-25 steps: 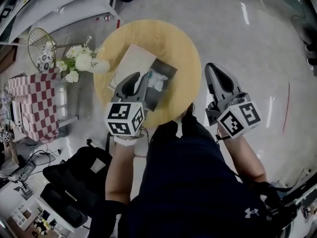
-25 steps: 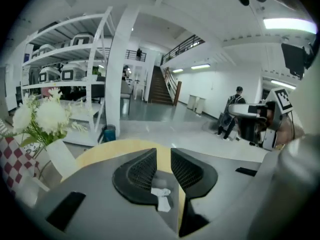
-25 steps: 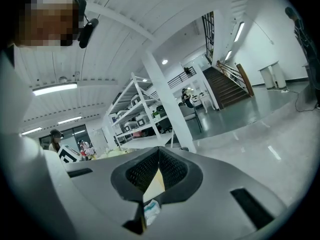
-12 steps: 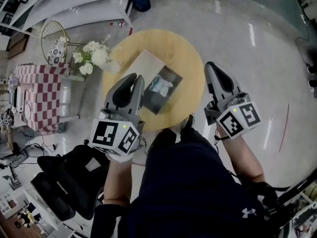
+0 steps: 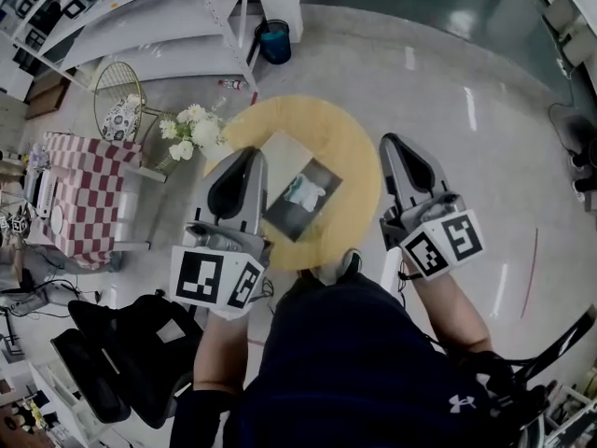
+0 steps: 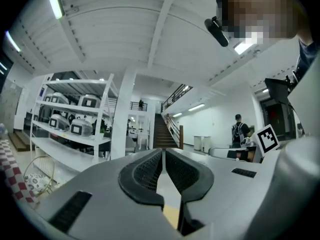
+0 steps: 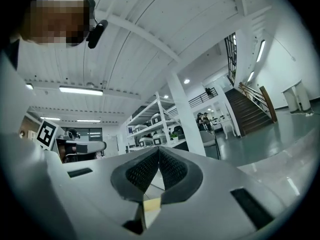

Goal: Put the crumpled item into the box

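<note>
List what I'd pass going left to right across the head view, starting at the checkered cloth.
Checkered cloth → white flowers → left gripper → box with the crumpled item in it → right gripper.

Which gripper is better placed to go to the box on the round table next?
Left, probably: the left gripper appears right beside the box, while the right gripper sits at the right edge of the table. Both are shut and empty.

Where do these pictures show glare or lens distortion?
Head view: light streaks glare on the glossy grey floor, and the white metal shelving bows. Left gripper view and right gripper view: round fisheye frames with black corners, white ceiling beams curved.
</note>
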A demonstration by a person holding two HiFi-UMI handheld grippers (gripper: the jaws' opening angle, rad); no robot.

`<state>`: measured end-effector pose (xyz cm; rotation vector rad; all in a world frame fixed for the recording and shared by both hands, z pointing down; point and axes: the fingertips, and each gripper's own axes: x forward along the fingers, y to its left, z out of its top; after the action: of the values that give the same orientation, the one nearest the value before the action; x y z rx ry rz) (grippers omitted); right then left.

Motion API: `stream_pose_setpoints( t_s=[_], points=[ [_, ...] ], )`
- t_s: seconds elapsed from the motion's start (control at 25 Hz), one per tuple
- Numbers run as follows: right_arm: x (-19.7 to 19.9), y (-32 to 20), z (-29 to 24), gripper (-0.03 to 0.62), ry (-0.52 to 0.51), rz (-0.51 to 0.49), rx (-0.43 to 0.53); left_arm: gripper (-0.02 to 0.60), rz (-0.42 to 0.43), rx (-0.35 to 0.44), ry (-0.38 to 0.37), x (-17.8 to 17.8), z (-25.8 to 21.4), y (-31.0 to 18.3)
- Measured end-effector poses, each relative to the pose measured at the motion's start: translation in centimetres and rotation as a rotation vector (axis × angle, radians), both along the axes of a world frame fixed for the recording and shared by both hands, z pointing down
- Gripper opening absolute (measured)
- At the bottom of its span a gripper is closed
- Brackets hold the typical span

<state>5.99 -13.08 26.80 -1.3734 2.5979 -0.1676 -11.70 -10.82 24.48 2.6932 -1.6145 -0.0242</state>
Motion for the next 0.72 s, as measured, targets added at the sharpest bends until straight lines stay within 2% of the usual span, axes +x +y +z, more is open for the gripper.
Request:
stream_pose_setpoints(
  t_s=[0.36, 0.72],
  points=[
    [-0.9, 1.1, -3.0, 0.002, 0.011, -0.005, 0.092, 0.025, -0.029, 0.094, 0.02, -1.3, -2.1, 0.7],
    [-1.5, 1.6, -4.3, 0.002, 0.039, -0.004, 0.151, 0.025, -0.016, 0.107, 0.044, -1.5, -2.0, 0.6]
  ],
)
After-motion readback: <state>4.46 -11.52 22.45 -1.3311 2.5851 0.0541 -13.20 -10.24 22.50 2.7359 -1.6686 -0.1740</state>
